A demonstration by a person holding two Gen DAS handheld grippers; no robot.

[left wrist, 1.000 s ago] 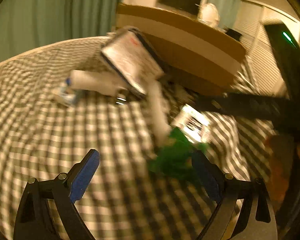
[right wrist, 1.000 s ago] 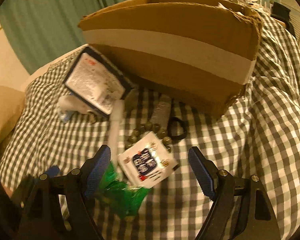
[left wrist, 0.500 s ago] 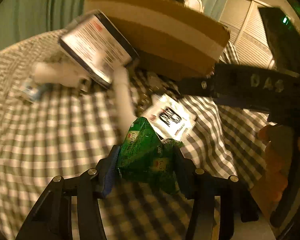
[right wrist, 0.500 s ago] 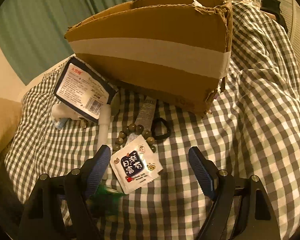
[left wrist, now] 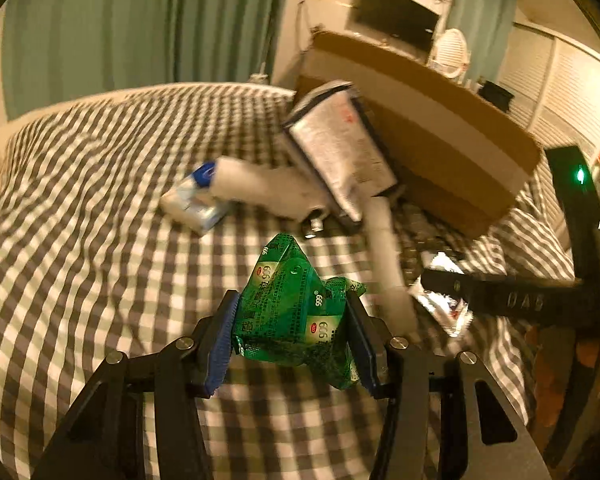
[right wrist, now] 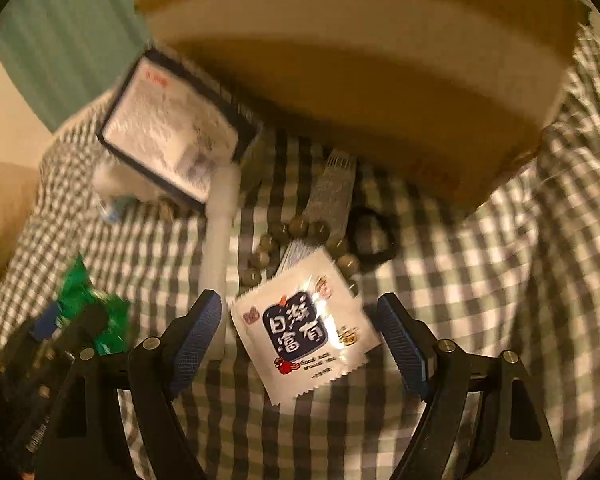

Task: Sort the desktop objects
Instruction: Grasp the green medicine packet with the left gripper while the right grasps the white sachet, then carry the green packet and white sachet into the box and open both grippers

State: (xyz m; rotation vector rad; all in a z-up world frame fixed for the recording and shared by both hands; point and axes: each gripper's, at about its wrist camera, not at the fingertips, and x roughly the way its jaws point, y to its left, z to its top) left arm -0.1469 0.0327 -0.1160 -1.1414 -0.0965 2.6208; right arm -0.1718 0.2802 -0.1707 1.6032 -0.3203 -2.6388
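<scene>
My left gripper (left wrist: pixel 290 330) is shut on a green foil packet (left wrist: pixel 296 312) and holds it above the checked cloth; the packet also shows in the right wrist view (right wrist: pixel 90 312). My right gripper (right wrist: pixel 300 324) is open, its fingers on either side of a white sachet with a dark blue label (right wrist: pixel 308 326) lying on the cloth. Behind the sachet lie a bead bracelet (right wrist: pixel 300 228), a black hair tie (right wrist: pixel 370 236), a white tube (right wrist: pixel 220 236) and a dark-edged flat box (right wrist: pixel 172 144).
A large cardboard box (right wrist: pixel 360 80) stands at the back of the checked cloth (left wrist: pixel 80 220). A small blue and white pack (left wrist: pixel 194 200) and a white roll (left wrist: pixel 268 192) lie left of the flat box. The right gripper's arm (left wrist: pixel 512 300) crosses the left wrist view.
My left gripper closed on the green packet and lifted it off the cloth, moving left. My right gripper moved forward and down over the white sachet.
</scene>
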